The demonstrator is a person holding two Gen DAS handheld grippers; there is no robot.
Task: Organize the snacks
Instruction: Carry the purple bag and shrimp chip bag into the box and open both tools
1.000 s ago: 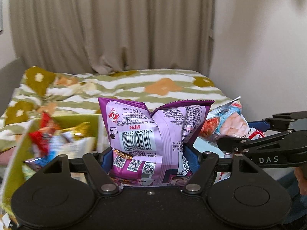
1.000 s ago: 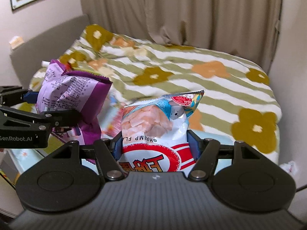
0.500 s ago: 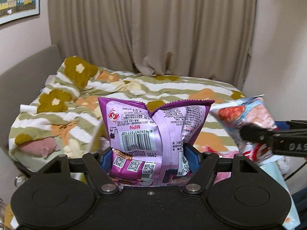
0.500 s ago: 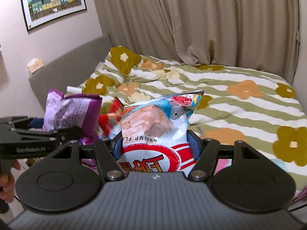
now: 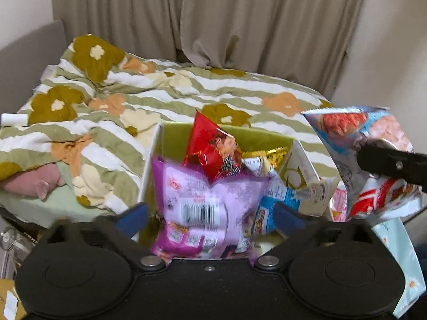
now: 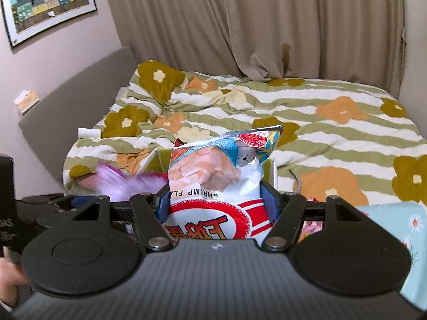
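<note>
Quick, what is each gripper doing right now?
Left gripper: opening, purple snack bag loose between its pads.
Right gripper: closed on the shrimp snack bag.

A purple snack bag [image 5: 202,208] and a red one [image 5: 213,149] fill a green-lined box [image 5: 267,138] before olive-striped floral bedding [image 5: 160,93].

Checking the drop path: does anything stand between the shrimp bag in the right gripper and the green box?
Nothing blocks the box's open top, but it is already crowded: a red bag sticks up inside, and the purple bag sits between the left gripper's opening jaws. The shrimp bag would land on those.
</note>
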